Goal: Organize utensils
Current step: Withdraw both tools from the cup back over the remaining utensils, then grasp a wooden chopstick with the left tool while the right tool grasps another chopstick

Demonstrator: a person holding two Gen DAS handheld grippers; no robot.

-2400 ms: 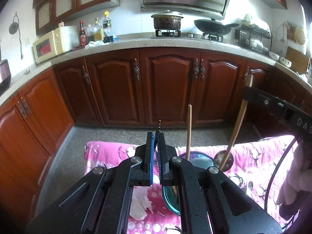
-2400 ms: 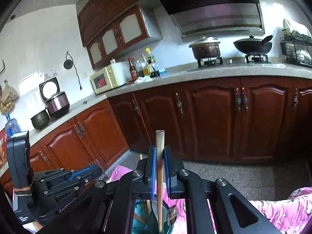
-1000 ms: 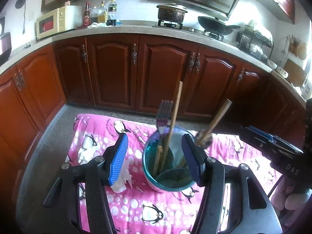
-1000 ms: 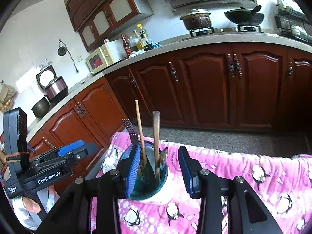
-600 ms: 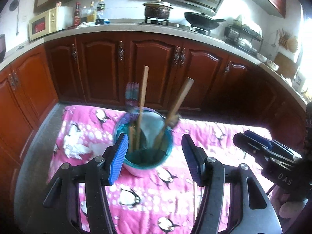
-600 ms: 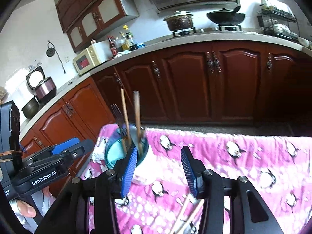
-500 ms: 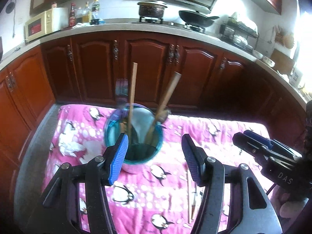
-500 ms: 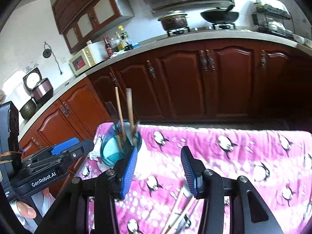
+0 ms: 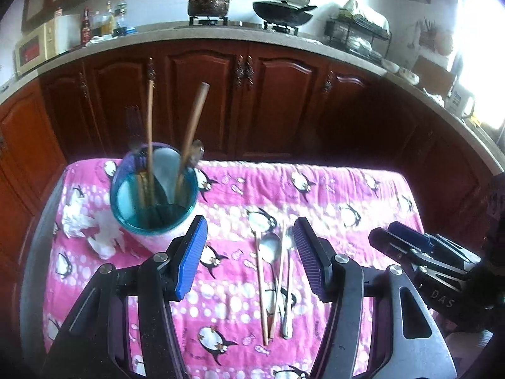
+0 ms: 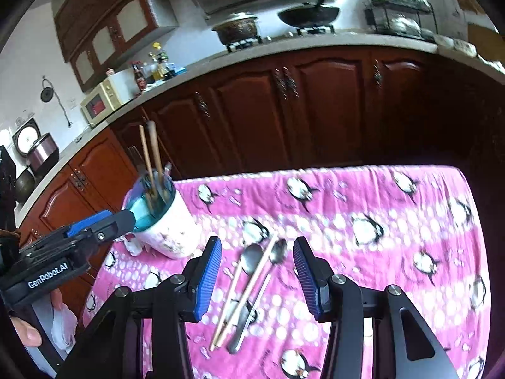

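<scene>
A cup with a teal rim (image 9: 154, 218) stands on the pink cloth at the left. It holds a thin wooden stick (image 9: 150, 126), a wooden-handled spoon (image 9: 193, 120) and a dark fork (image 9: 134, 126). Two chopsticks (image 9: 261, 287) and two metal spoons (image 9: 270, 246) lie loose on the cloth right of the cup. My left gripper (image 9: 249, 237) hangs open above them, empty. In the right wrist view my right gripper (image 10: 256, 248) is open over the same chopsticks (image 10: 249, 284) and spoons (image 10: 251, 257). There the cup (image 10: 164, 224) stands to the left, just past the left gripper (image 10: 94, 224).
The pink penguin cloth (image 9: 347, 195) covers a small table. A crumpled white tissue (image 9: 94, 230) lies left of the cup. Dark wooden cabinets (image 9: 277, 101) and a counter with pots run behind. A hand (image 10: 28, 331) holds the left gripper.
Both grippers let go of the utensils they held over the cup and now stand open. Both views have swung right, from the cup to the loose chopsticks and spoons.
</scene>
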